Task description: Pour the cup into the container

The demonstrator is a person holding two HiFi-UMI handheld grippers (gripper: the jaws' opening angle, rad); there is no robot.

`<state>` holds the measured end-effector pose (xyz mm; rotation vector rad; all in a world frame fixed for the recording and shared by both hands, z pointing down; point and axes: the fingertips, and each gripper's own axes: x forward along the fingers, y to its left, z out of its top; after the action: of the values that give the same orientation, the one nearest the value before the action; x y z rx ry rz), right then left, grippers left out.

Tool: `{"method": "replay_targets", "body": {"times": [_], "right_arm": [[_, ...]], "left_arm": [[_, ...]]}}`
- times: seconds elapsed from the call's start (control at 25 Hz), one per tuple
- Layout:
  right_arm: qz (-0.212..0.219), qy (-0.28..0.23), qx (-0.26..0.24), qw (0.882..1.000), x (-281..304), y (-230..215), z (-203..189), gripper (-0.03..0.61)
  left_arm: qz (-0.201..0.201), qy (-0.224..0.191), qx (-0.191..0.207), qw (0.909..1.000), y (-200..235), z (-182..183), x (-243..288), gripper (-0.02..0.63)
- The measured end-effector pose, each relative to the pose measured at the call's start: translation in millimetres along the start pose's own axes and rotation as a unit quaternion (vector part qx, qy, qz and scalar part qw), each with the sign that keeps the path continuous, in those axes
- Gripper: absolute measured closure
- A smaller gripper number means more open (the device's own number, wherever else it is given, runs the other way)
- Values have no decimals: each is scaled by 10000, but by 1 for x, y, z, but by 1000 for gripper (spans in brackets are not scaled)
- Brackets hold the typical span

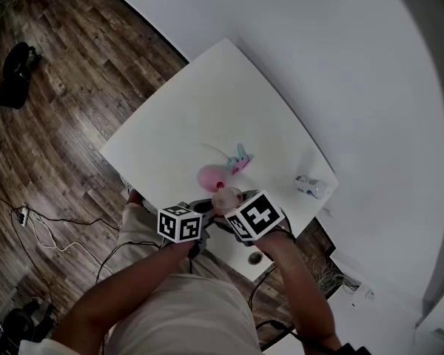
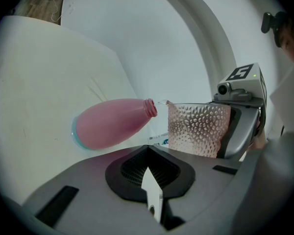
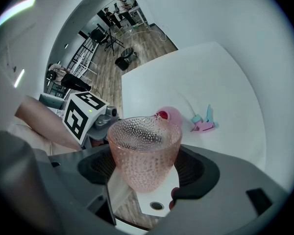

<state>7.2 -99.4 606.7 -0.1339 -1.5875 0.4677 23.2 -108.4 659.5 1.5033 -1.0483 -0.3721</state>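
A pink dimpled glass cup (image 3: 144,153) sits between the jaws of my right gripper (image 3: 148,182), which is shut on it. The cup (image 2: 198,129) is tipped, and its rim meets the open mouth of a pink bottle (image 2: 112,124) with a teal base that stands on the white table (image 1: 207,109). In the head view the cup (image 1: 226,198) is just in front of the bottle (image 1: 209,176). My left gripper (image 2: 152,192) hangs beside them near the table's front edge, jaws shut with nothing between them.
A pink and teal clip-like object (image 1: 239,160) lies just behind the bottle. A small clear bottle (image 1: 311,187) lies on its side near the table's right edge. Wooden floor with cables surrounds the table on the left, and a white wall stands behind it.
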Motion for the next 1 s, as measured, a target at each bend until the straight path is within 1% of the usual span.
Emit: {"method": "replay_targets", "body": {"times": [1.0], "right_arm": [[-2,103,48,9999,0,-2,0,210]], "left_arm": [[-60,7,-22,10000,-1,0,3,604]]}}
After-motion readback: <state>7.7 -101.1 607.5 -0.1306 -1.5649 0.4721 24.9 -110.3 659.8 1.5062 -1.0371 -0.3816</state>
